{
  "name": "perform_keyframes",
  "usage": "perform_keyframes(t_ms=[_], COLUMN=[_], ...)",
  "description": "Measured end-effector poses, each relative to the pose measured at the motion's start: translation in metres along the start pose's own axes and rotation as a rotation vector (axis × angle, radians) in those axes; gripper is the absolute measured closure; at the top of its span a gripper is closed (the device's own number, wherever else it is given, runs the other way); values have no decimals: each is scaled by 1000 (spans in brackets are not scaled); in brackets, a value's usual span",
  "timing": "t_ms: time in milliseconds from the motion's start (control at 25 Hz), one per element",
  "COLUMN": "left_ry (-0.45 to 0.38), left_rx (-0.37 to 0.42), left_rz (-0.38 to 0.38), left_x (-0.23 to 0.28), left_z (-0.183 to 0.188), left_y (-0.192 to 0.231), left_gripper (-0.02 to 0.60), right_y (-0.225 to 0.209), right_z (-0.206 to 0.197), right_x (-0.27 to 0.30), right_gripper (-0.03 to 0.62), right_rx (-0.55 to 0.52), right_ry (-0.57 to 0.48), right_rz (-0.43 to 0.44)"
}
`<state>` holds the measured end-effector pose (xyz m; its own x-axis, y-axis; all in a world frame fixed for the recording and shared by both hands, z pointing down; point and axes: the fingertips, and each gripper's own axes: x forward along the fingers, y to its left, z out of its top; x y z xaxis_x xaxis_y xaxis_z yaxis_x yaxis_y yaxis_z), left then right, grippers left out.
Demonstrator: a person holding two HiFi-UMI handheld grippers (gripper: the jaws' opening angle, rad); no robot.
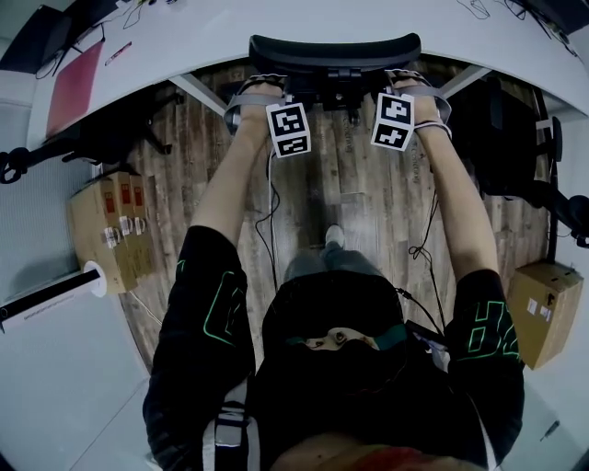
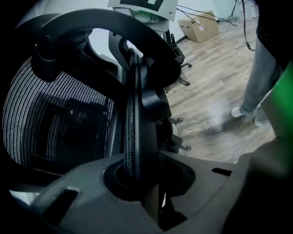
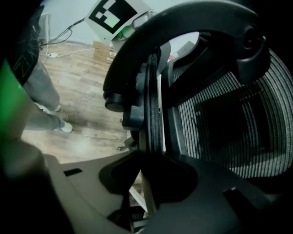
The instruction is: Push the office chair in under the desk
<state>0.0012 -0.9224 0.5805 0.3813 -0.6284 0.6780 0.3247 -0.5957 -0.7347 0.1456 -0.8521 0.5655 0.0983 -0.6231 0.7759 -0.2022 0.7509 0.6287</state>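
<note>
- From the head view I can't see either pair of jaws: my hands and the marker cubes cover them, and the office chair (image 1: 334, 51) shows only as a dark curved headrest with a bit of back frame below it.
- The seat, base and wheels are hidden, so I can't say how far the seat is under the desk (image 1: 230, 23).
- Both gripper views are dark and warped at the edges, and each cuts the backrest off at its rim.
- The left gripper view shows what the head view hides: the left gripper (image 2: 137, 173) has its jaws closed a good way in on the upright side edge of the backrest, gripping it. The black mesh (image 2: 59, 119) spreads off to the left.
- The right gripper view mirrors it: the right gripper (image 3: 149, 169) is clamped on the opposite side edge with its jaws somewhat wider, the mesh (image 3: 229, 123) off to the right.
- Only the gripper views show the mesh weave and the headrest's curved arm overhead. They also catch my grey trouser leg and white shoe (image 2: 240, 111) on the wooden floor (image 2: 215, 91).
- Only the head view gives the layout: the chair faces the desk's curved white edge, headrest at the rim, between two white desk legs. Both my arms are stretched forward, the left gripper (image 1: 250, 99) and right gripper (image 1: 419, 92) at either side of the back.
- A red folder (image 1: 74, 83) lies on the desk to the left, and cardboard boxes (image 1: 110, 225) sit on the floor at both sides.
</note>
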Motion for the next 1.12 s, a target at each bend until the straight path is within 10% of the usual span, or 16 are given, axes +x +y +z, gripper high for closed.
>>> perform_keyframes(t_ms=[800, 1120], left_ry=[63, 74], left_rx=[92, 113], left_rz=[84, 22], left_x=[45, 46], left_z=[-64, -66], left_y=[49, 43], left_gripper=[529, 478], right_y=[-43, -32], right_z=[45, 48], right_x=[50, 44], right_gripper=[508, 388], right_rx=[-21, -7], right_ry=[-29, -55], right_rz=[-125, -2])
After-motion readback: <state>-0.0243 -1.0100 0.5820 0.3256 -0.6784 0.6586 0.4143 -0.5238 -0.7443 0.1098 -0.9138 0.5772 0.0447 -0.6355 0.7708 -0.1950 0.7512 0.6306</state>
